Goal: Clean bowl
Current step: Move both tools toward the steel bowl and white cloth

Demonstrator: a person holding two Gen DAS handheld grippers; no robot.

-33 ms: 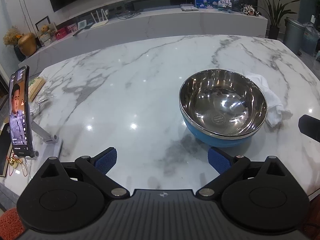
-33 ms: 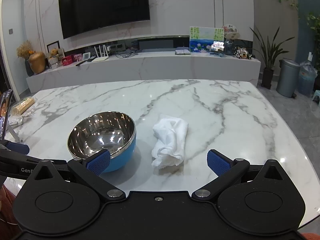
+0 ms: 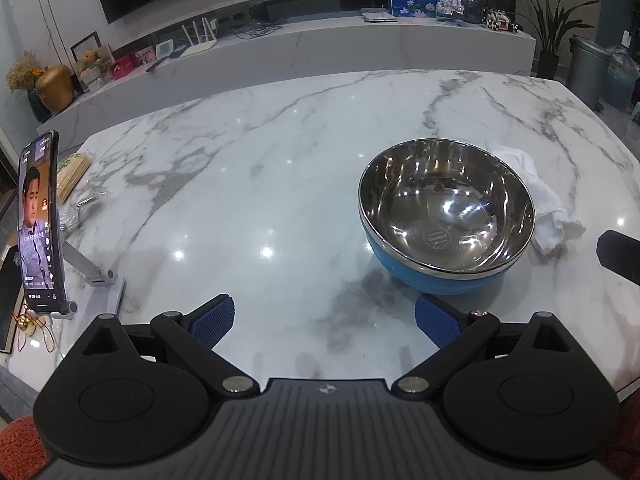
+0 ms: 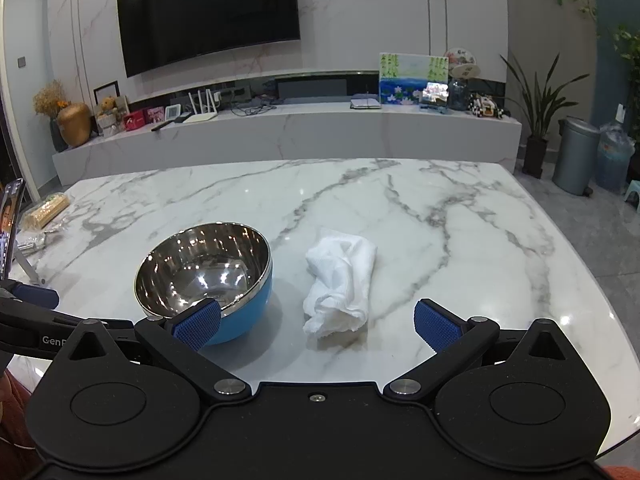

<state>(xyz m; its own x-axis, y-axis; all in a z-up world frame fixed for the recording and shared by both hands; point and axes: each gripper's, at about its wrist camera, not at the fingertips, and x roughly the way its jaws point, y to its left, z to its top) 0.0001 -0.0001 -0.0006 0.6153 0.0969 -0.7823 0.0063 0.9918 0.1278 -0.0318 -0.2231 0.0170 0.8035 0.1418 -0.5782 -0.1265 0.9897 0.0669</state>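
A white marble table with grey veins (image 3: 280,168) fills both views, with a living room behind it. In the left wrist view, the left gripper (image 3: 324,318) sits at the bottom of the frame with its two blue-padded fingers spread wide apart and nothing between them, above bare marble. The bowl (image 3: 446,216), shiny steel inside and blue outside, stands upright at centre right of that frame, just beyond the gripper's right-hand finger, and looks empty. A crumpled white cloth (image 3: 536,208) peeks out from behind the bowl's right side, touching or very close to it. At the left edge a phone (image 3: 38,224) stands on a stand, screen lit. A dark part of the other gripper shows at the far right edge. In the right wrist view, the right gripper (image 4: 316,318) is at the bottom of the frame, its jaws likewise wide apart and empty. Here the bowl (image 4: 208,272) is at lower left, partly behind the left-hand finger, and the cloth (image 4: 340,284) lies just beside it in the lower centre, lined up between the two fingers. A dark television (image 4: 208,12) hangs on the wall at upper left.
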